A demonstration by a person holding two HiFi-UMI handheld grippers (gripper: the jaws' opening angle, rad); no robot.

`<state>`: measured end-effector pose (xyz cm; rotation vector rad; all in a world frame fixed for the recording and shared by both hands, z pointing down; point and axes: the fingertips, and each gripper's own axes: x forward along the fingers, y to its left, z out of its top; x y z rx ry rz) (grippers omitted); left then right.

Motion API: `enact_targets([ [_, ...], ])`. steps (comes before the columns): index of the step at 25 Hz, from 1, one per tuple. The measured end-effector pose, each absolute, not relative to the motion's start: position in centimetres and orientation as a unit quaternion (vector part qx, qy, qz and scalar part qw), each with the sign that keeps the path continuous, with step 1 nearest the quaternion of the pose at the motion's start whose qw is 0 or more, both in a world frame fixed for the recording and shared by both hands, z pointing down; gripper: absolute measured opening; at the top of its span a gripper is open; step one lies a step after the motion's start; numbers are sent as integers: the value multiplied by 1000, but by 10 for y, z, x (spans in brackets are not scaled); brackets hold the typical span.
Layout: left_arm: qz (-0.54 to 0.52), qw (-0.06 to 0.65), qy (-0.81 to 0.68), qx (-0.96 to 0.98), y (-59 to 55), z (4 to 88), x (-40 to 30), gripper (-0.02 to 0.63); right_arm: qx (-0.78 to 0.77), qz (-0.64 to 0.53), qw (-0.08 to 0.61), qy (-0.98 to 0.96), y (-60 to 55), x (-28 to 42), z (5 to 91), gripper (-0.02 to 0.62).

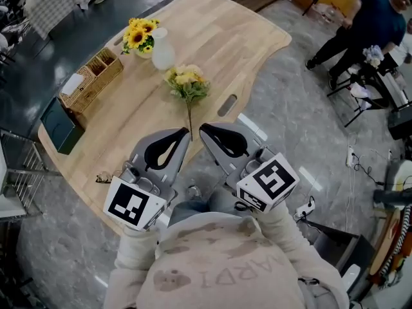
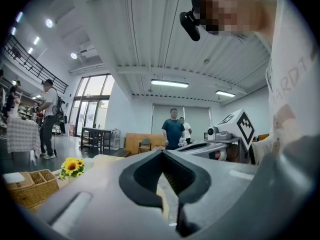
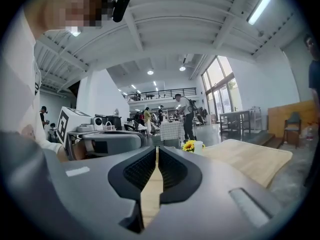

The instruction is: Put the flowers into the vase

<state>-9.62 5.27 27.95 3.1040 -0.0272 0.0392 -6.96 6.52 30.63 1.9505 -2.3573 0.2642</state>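
The yellow-cream flower bunch [image 1: 185, 81] lies on the pale wooden surface [image 1: 257, 37] near the white vase [image 1: 162, 51]. We hold both grippers level at its stem end: left gripper [image 1: 186, 132] jaws closed, right gripper [image 1: 203, 128] jaws barely parted, both empty.

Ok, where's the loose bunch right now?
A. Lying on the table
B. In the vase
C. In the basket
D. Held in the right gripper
A: the bunch lies flat on the table, near the vase, its stem pointing toward the left gripper and right gripper, and neither has anything between its jaws.
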Motion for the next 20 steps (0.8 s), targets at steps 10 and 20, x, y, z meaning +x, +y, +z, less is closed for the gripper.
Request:
enact_targets([
  [10,5,42,-17,999,9,291,-94,0,646,170,78,-740,21,-45,358,61],
  [20,10,70,-62,996,-40,307,-88,0,626,309,117,-706,-24,-7,458,99],
])
